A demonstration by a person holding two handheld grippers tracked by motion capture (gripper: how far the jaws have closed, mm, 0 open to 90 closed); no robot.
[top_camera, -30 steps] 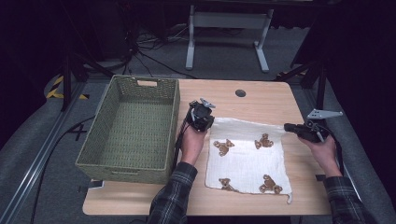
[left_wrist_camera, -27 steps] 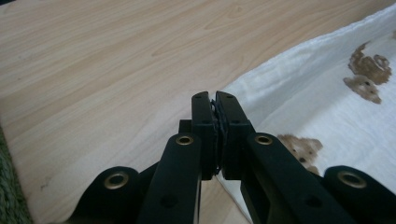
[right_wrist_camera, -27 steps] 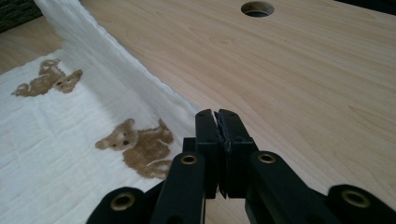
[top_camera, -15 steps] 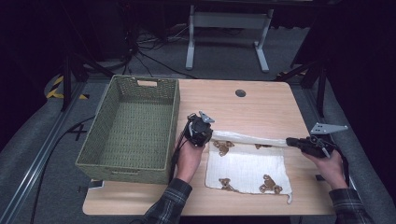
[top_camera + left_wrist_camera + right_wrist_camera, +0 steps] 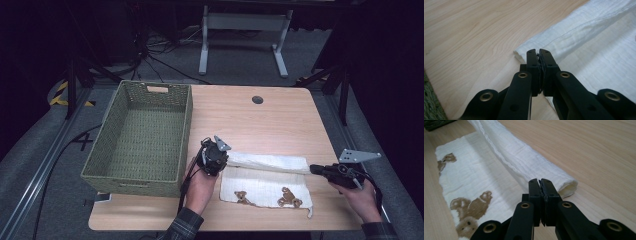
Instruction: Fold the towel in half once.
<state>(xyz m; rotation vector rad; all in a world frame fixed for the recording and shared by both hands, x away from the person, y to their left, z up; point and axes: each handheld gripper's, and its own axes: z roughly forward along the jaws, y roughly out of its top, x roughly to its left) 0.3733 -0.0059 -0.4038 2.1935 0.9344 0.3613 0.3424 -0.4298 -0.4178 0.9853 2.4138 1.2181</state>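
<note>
cloth (image 5: 267,182) folded further — far edge nearer

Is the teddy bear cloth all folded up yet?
Not yet. The far part of the cloth already lies folded over toward the person, so only two bears show. The left gripper and right gripper are each shut on a corner of that fold. It is not flattened, and the basket holds nothing.

I am looking at a white cloth (image 5: 270,186) printed with brown teddy bears (image 5: 290,198) (the rolled edge farthest from the bears is showing plain white). My left gripper (image 5: 539,53) and right gripper (image 5: 540,182) are showing black jaws with brass-coloured rivets. The table (image 5: 260,122) under the cloth is glowing pale wood-grain, and left of the cloth a green woven basket (image 5: 140,135) is sitting.
</note>
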